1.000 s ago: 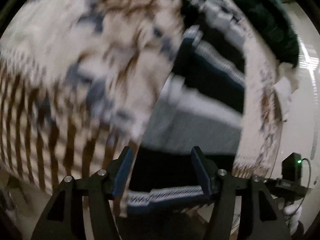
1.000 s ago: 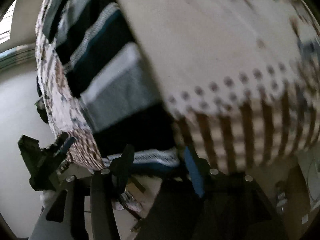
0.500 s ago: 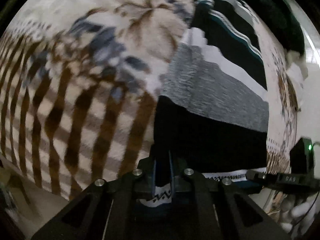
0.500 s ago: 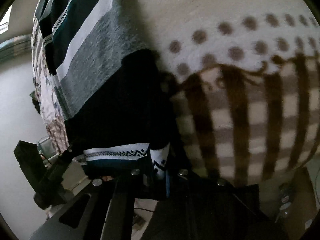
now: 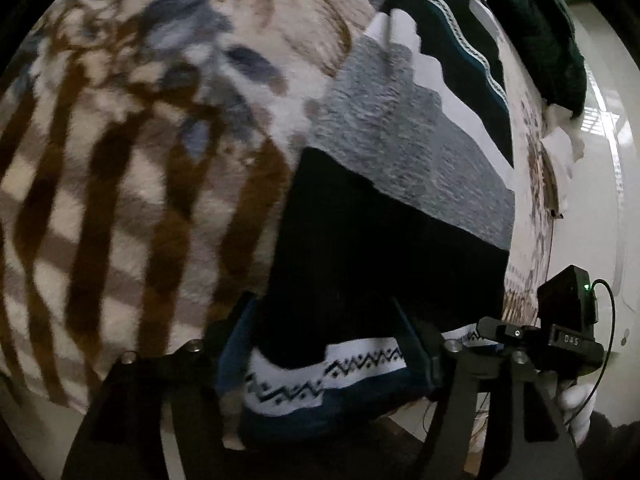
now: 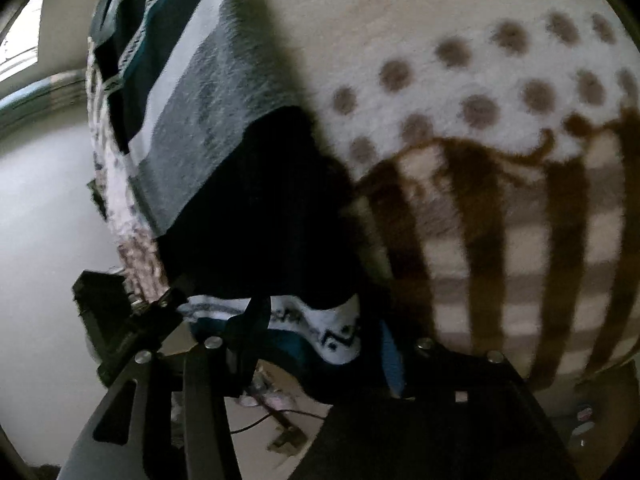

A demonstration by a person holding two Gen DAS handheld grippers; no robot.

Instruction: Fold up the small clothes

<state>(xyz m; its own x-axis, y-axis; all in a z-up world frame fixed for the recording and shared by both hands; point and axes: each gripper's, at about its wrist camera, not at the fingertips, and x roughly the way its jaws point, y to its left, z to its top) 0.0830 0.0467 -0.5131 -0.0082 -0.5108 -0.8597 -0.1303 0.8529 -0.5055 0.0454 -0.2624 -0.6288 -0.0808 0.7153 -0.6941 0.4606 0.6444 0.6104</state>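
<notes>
A small knit garment with black, grey, white and teal bands lies flat on a patterned blanket. Its patterned white hem hangs at the blanket's near edge. My left gripper is open, its fingers on either side of the hem's left corner. My right gripper is open around the hem's right corner; the garment runs away up-left there. The right gripper also shows in the left wrist view at the hem's far end.
The blanket has brown stripes, dots and floral print and covers a raised surface. A dark green cloth lies past the garment's far end. Pale floor and cables lie below the edge.
Both grippers were shut on the hem corners half a second ago and have since opened. The hem now rests loose between the fingers.
</notes>
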